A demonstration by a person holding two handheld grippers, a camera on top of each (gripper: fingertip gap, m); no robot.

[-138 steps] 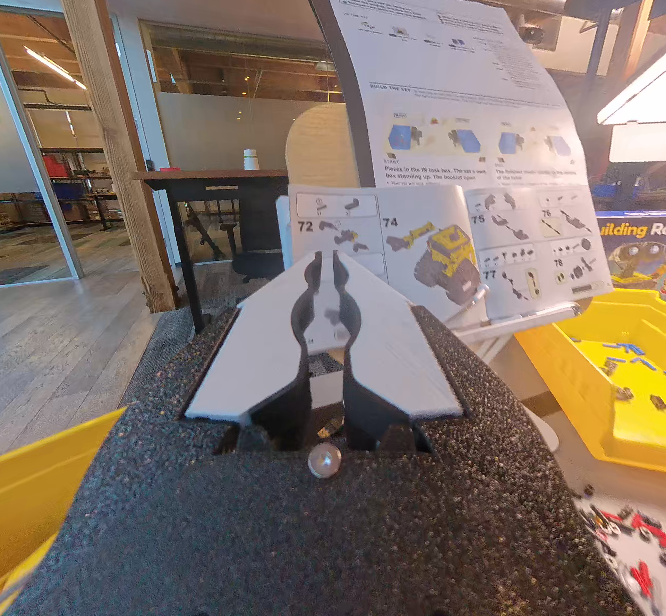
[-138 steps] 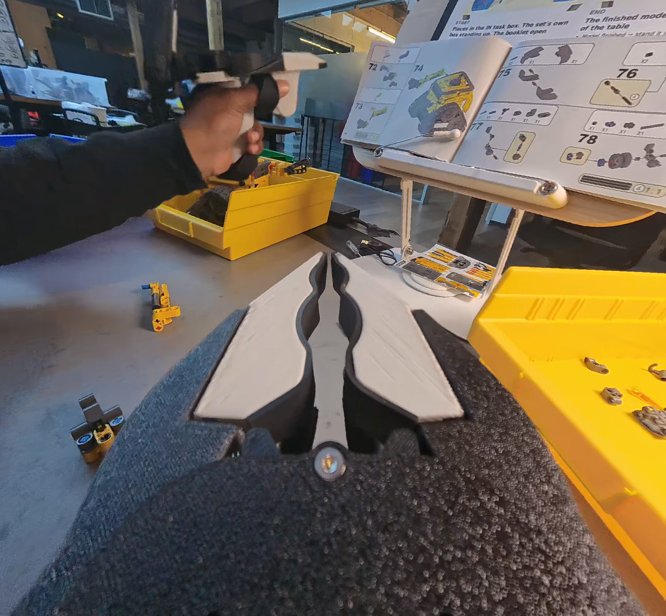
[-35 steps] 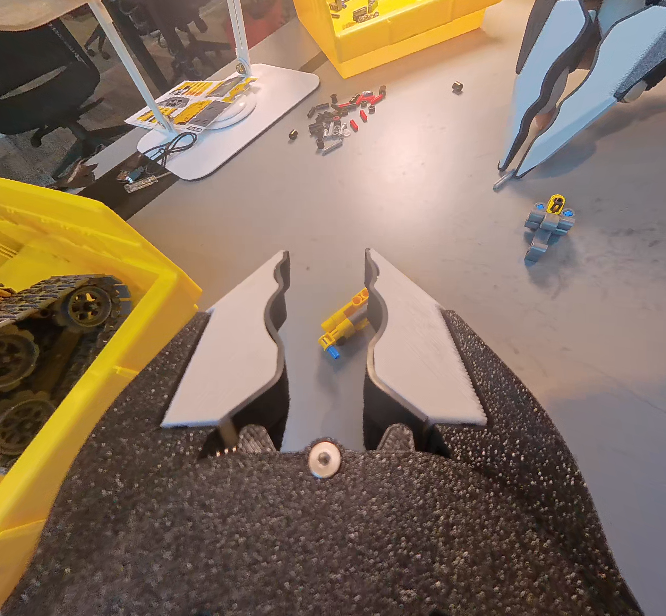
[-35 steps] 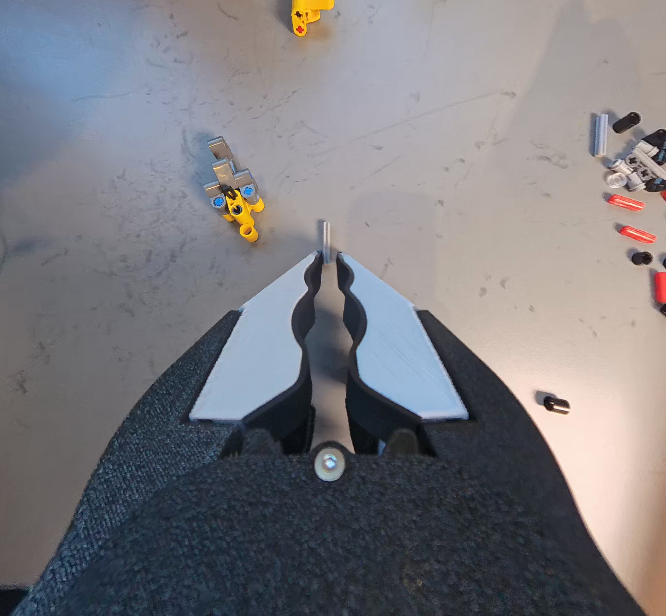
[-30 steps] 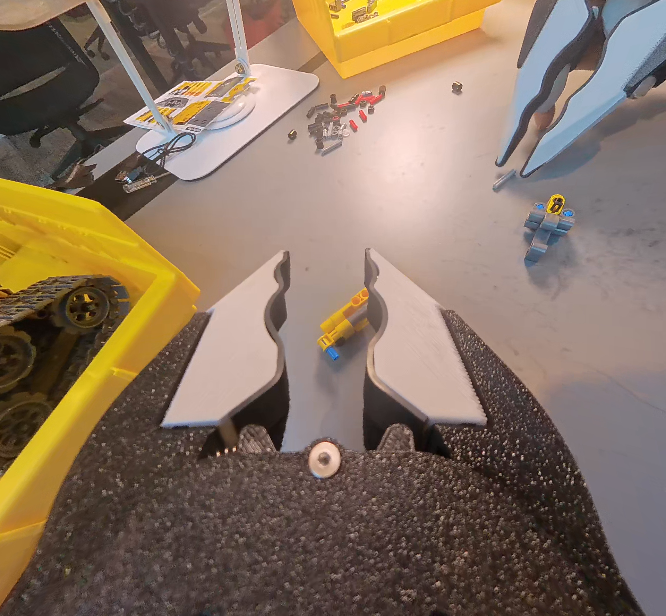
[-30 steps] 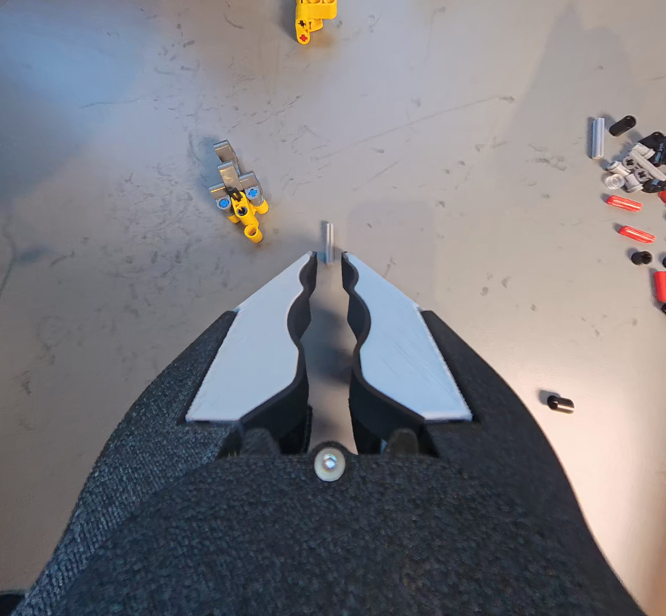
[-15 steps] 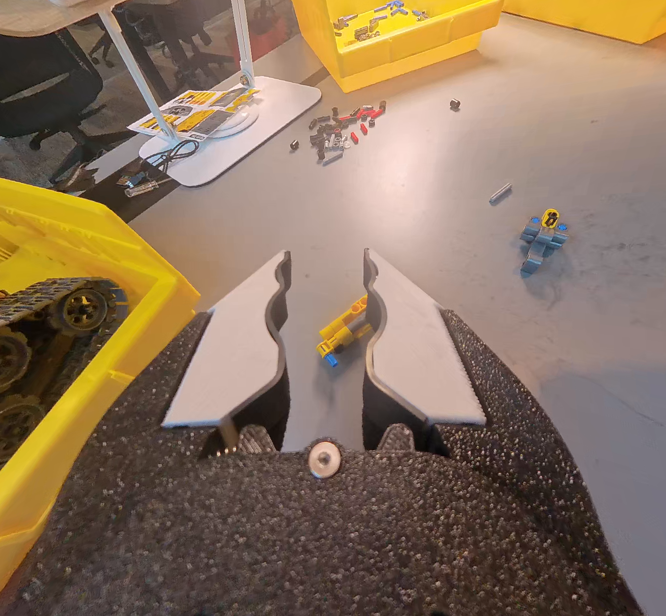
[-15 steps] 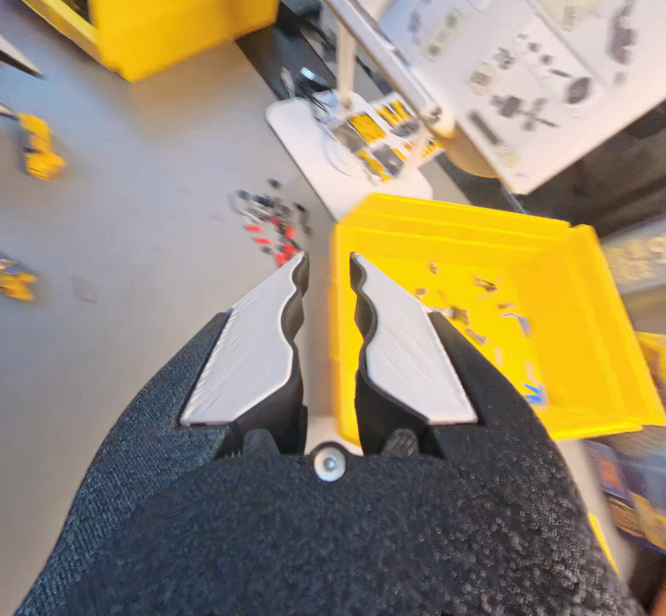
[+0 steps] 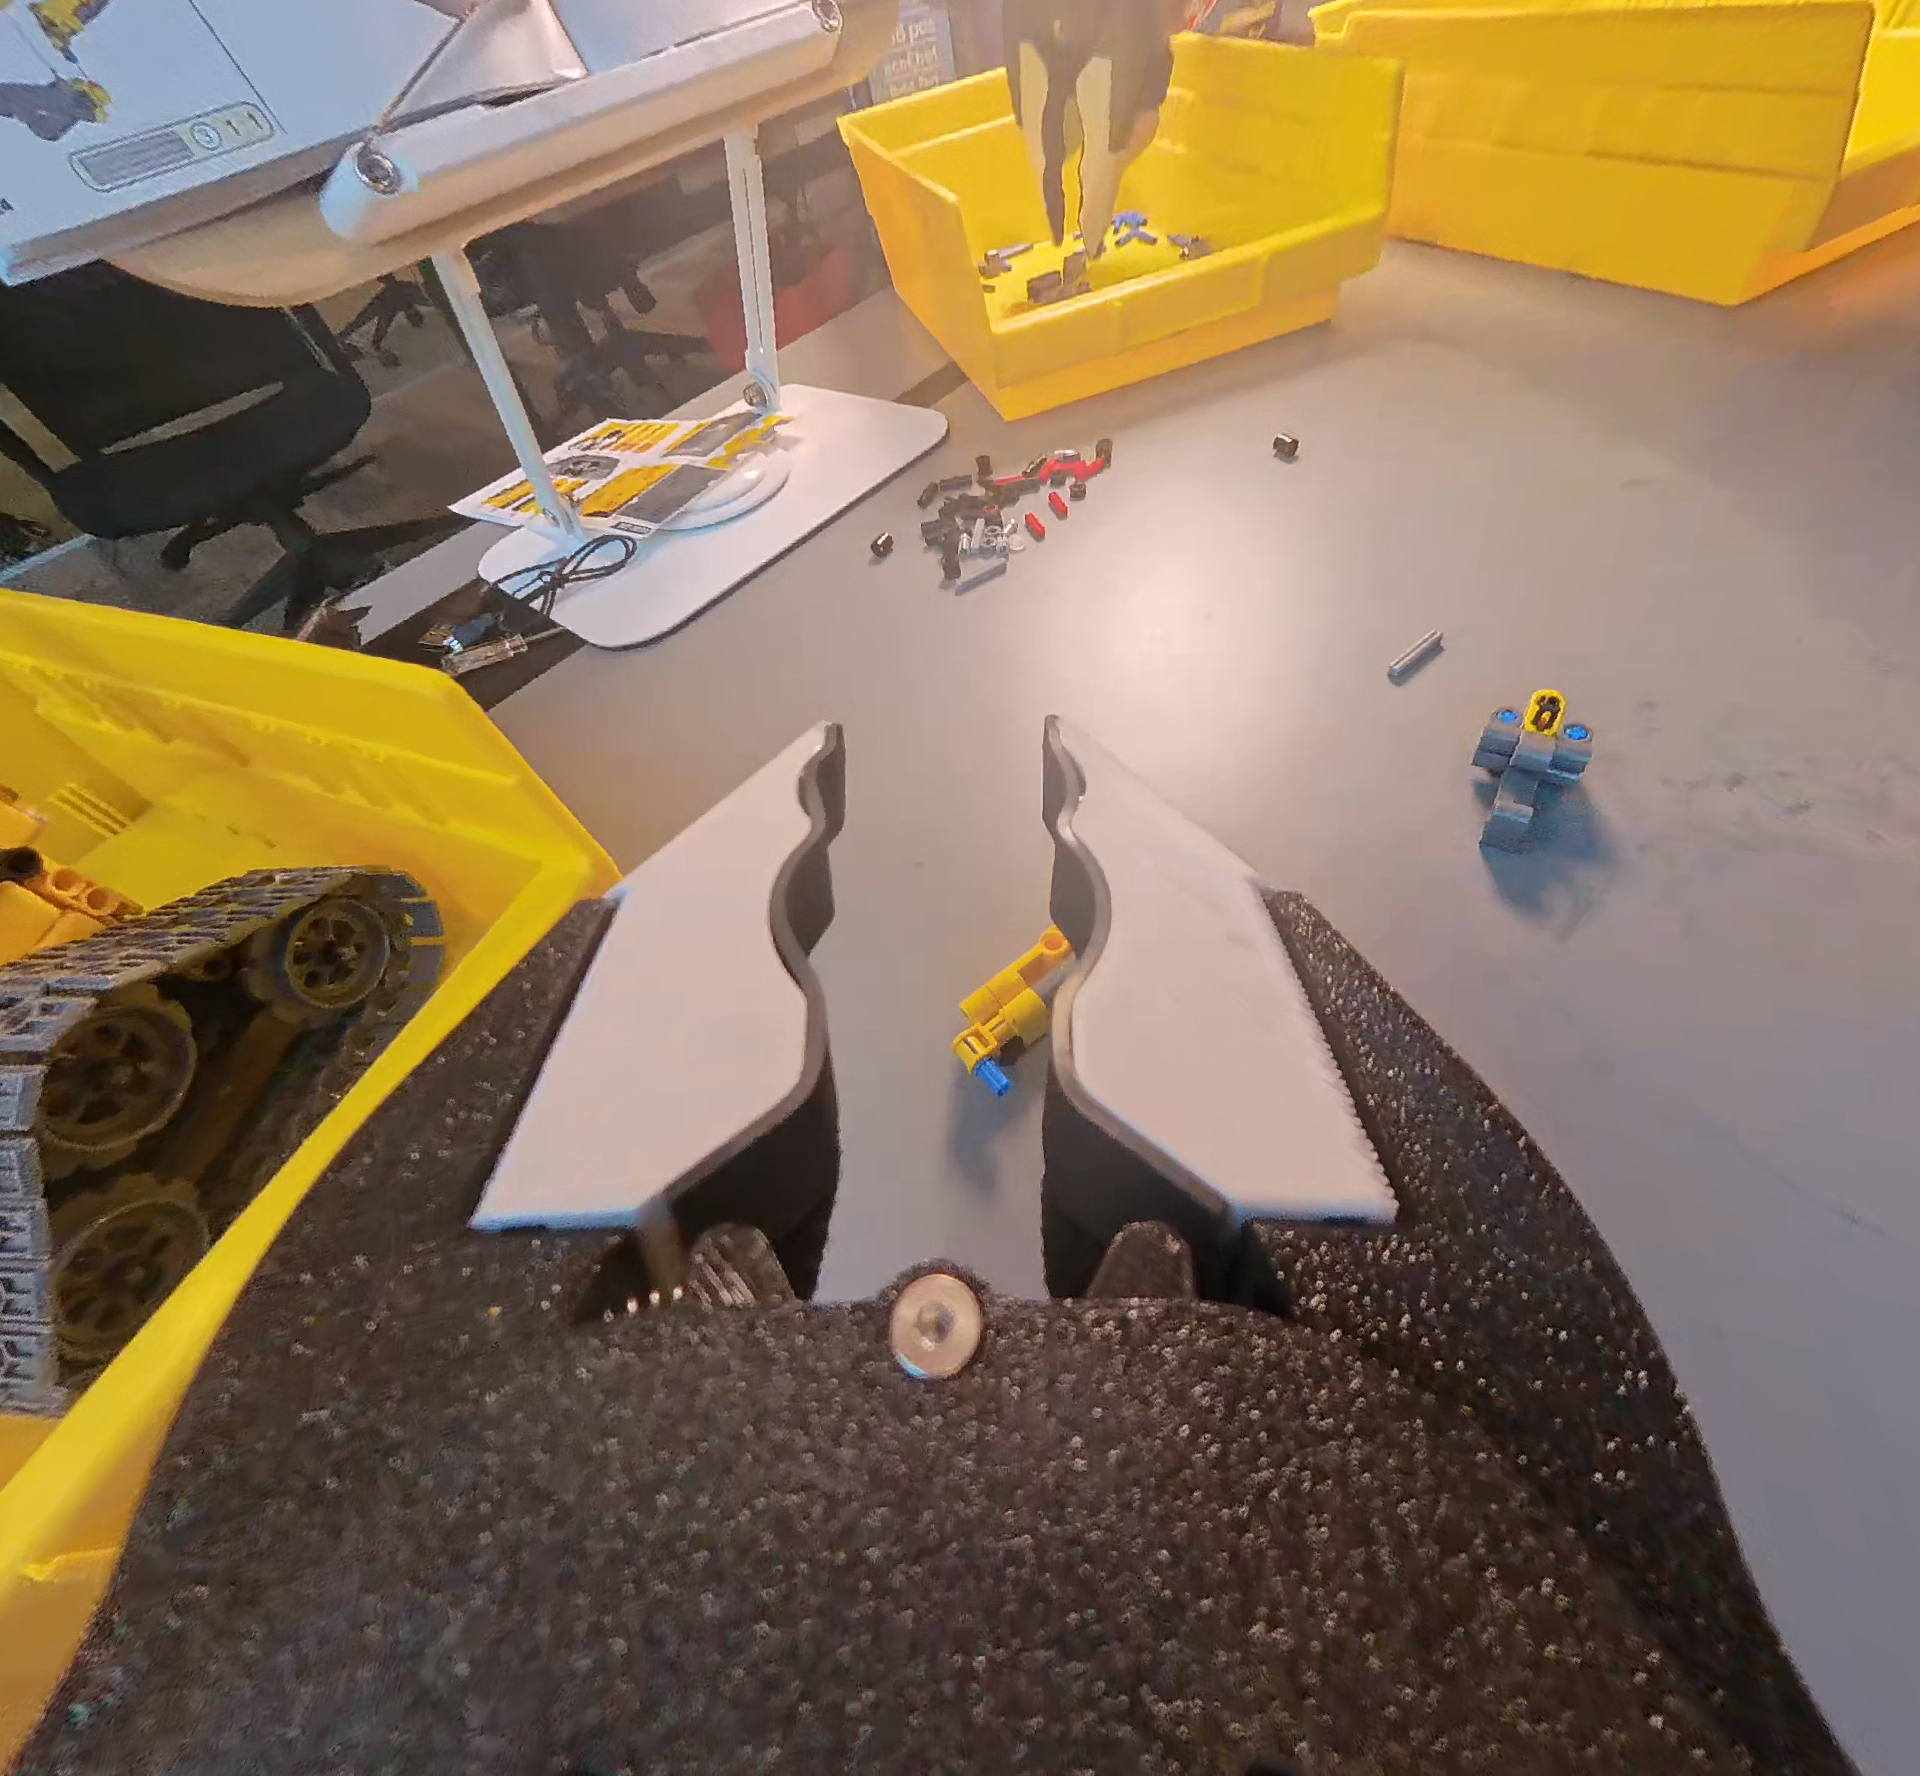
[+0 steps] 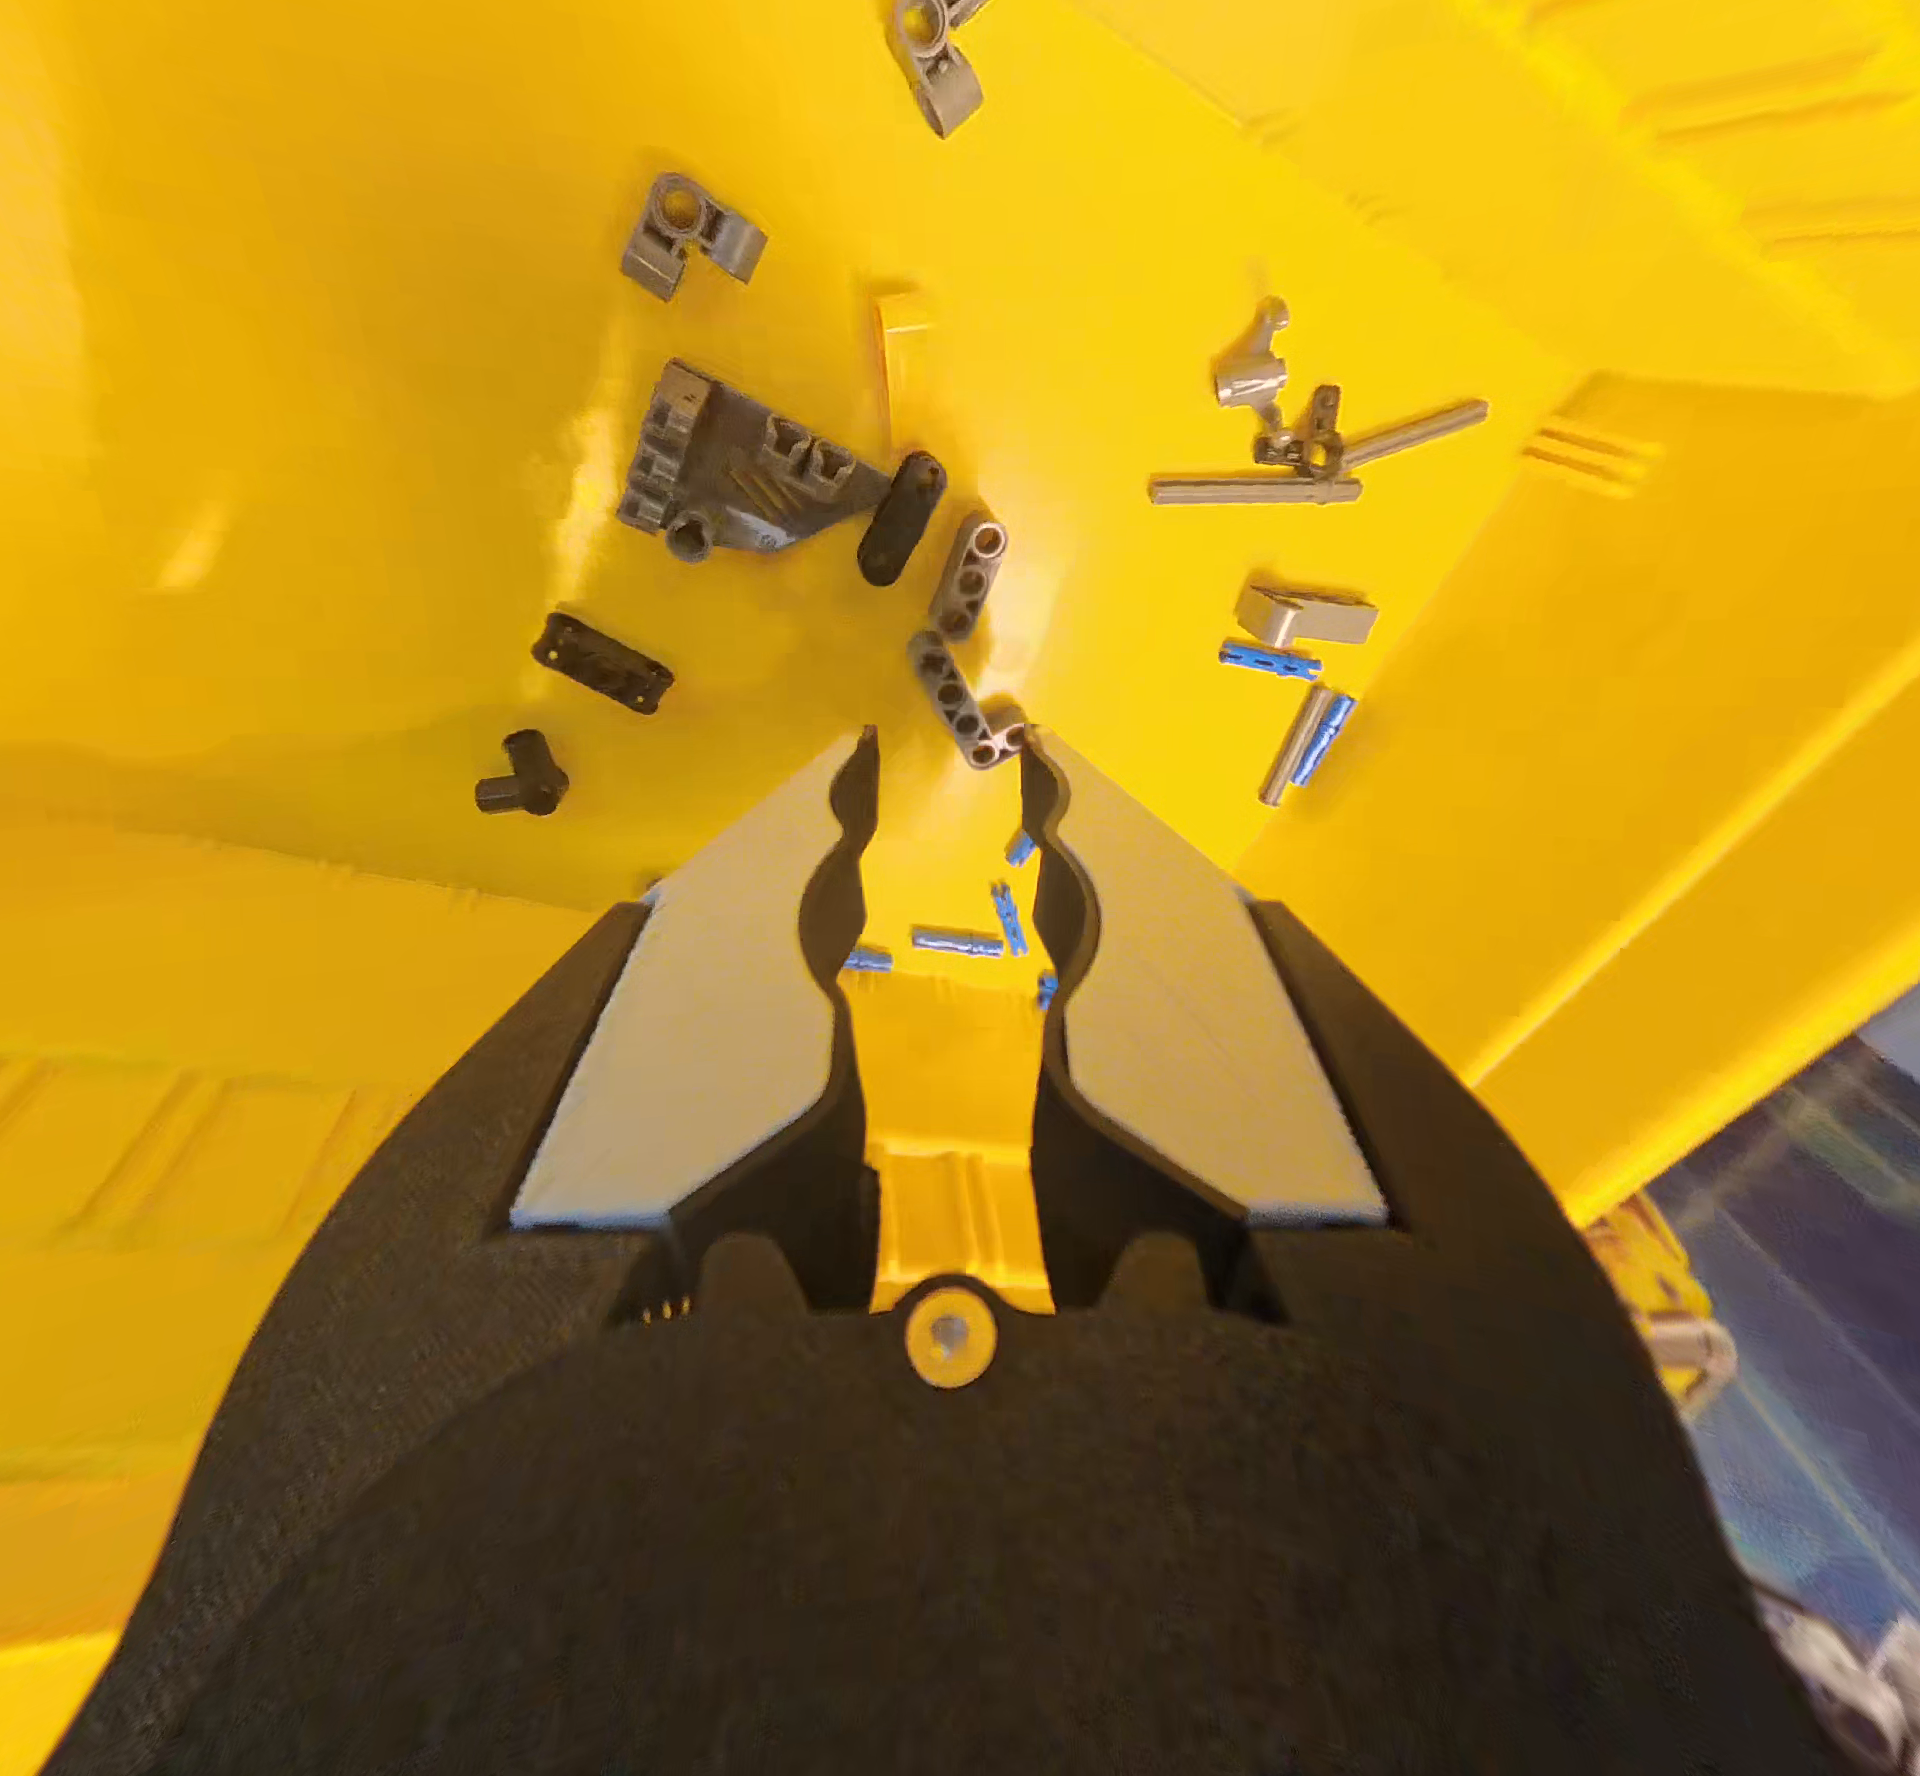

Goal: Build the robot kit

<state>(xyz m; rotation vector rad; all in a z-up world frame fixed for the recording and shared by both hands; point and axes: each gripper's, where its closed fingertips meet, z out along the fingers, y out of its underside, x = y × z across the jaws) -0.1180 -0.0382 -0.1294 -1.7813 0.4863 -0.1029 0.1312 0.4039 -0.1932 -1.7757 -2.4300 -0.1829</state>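
Fingers of our left gripper stand spread apart and grasp nothing, hovering above the grey table. Between them, close against the right finger, lies a small yellow brick assembly with a blue pin. At our left sits a yellow plastic bin holding a grey tracked vehicle chassis with dark wheels. Farther right on the table lie a grey-and-yellow brick assembly with blue pins and a short grey axle. Beyond, a scatter of small black and red pieces rests near the white base of a booklet stand. Farthest off, our right gripper is dipped into another yellow bin, fingers released and empty; its right fingertip touches a grey bent beam with holes. Small blue pins lie below it, and a dark grey angular panel lies further on.
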